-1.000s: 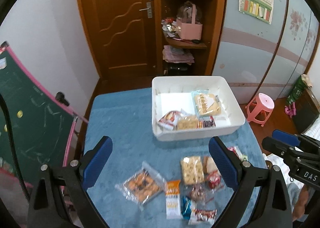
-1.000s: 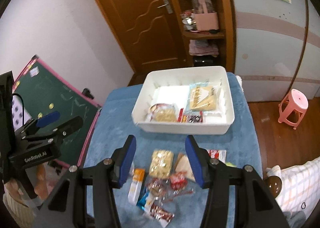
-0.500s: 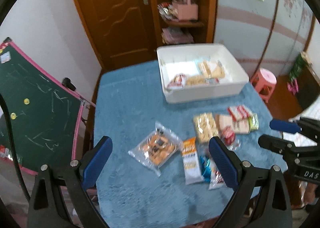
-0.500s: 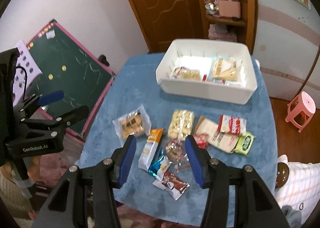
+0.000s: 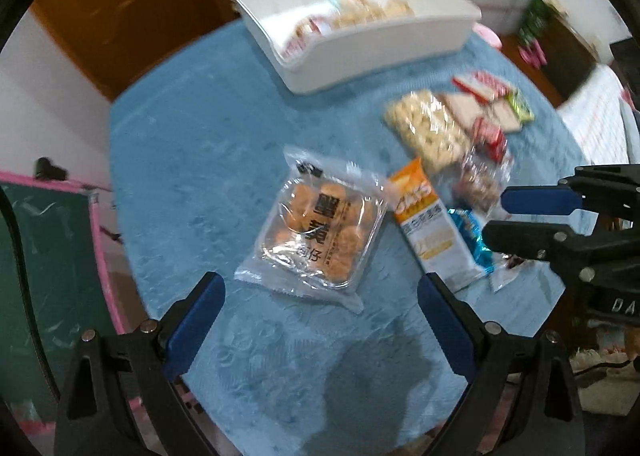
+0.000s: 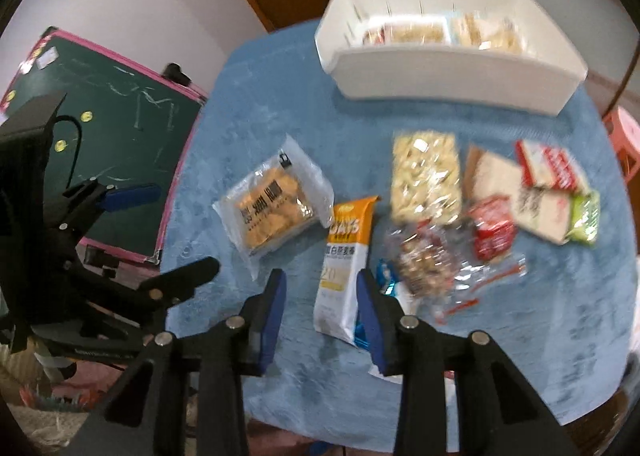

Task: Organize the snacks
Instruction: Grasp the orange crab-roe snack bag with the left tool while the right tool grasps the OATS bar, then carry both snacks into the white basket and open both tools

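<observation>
A blue-covered table (image 5: 180, 160) holds a white bin (image 5: 384, 44) with some snacks inside. Loose packets lie near its front edge. The left gripper (image 5: 320, 308), jaws wide apart, hovers by a clear cookie packet (image 5: 316, 232). The right gripper (image 6: 320, 308), jaws apart, straddles an orange oat bar (image 6: 344, 260). Likely next: close, lift, carry to bin.

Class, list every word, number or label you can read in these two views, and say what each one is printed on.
"OATS": orange-and-white oat bar packet.
"20": same packet, lower half.
"DA", cut off: right gripper body.
Large black Chinese characters on the clear biscuit pack: blurred.
Red-and-white packets: print unreadable.
</observation>
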A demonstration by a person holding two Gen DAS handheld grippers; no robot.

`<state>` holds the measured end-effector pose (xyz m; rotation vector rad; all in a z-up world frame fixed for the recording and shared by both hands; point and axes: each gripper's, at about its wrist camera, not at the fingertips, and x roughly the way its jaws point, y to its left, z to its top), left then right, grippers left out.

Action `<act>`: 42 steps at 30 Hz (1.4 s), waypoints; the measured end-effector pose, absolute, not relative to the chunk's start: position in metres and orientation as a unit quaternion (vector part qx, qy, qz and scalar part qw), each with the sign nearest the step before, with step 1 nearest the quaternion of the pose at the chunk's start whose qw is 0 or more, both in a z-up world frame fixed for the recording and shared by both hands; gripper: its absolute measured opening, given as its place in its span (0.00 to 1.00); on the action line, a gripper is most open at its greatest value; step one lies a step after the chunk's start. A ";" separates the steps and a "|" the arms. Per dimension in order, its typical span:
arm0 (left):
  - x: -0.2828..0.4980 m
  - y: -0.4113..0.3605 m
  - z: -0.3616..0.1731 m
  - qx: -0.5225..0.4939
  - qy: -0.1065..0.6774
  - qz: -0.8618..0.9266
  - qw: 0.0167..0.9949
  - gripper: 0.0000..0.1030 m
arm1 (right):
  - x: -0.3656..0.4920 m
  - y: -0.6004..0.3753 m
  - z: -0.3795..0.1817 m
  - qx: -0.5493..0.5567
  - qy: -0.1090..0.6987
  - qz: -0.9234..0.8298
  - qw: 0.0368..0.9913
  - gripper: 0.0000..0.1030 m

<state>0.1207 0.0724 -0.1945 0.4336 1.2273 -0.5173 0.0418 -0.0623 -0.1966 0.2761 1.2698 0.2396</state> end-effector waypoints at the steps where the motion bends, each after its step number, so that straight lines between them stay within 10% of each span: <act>1: 0.125 0.072 -0.202 0.203 0.568 -0.246 0.759 0.94 | 0.044 -0.060 -0.203 0.133 0.595 0.106 0.785 0.36; 22: 0.179 0.069 -0.288 0.183 0.626 -0.282 0.704 0.88 | 0.068 -0.052 -0.273 0.170 0.641 0.048 0.747 0.19; 26: 0.175 0.079 -0.280 0.187 0.610 -0.276 0.718 0.75 | 0.063 -0.044 -0.258 0.158 0.628 0.053 0.760 0.17; 42: 0.142 0.084 -0.168 0.143 0.549 -0.290 0.771 0.74 | 0.023 -0.068 -0.153 0.167 0.551 0.048 0.816 0.17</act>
